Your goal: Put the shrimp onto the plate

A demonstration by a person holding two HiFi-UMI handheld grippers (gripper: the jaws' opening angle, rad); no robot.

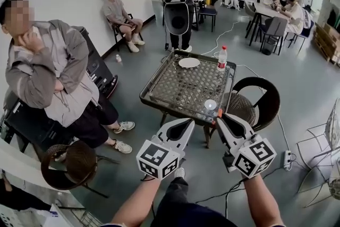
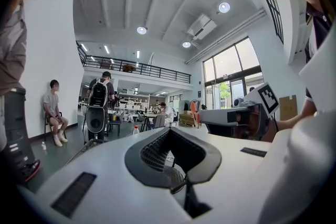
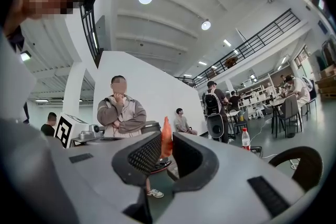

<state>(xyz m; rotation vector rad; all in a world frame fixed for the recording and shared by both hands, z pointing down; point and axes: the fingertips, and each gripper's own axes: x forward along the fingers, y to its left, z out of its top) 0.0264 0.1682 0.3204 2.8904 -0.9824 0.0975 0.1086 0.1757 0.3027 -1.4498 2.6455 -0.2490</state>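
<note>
Shrimp first by name, though the biggest thing I see is the mesh-topped table [image 1: 159, 97] ahead, with a dark round-backed chair [image 1: 267, 97] just beside its right edge. My left gripper [image 1: 189, 123] hangs short of the table's near edge, its jaw tips apparently meeting and nothing between them. My right gripper [image 1: 218, 116] sits at the near right corner, jaws partly apart and clamped on the shrimp [image 3: 166, 136], which stands upright between the pads. A white plate [image 1: 189, 62] lies at the table's far edge, well apart from the shrimp. A red-capped bottle [image 1: 222, 58] stands at the far right corner, and a clear cup [image 1: 210, 106] near the near edge.
</note>
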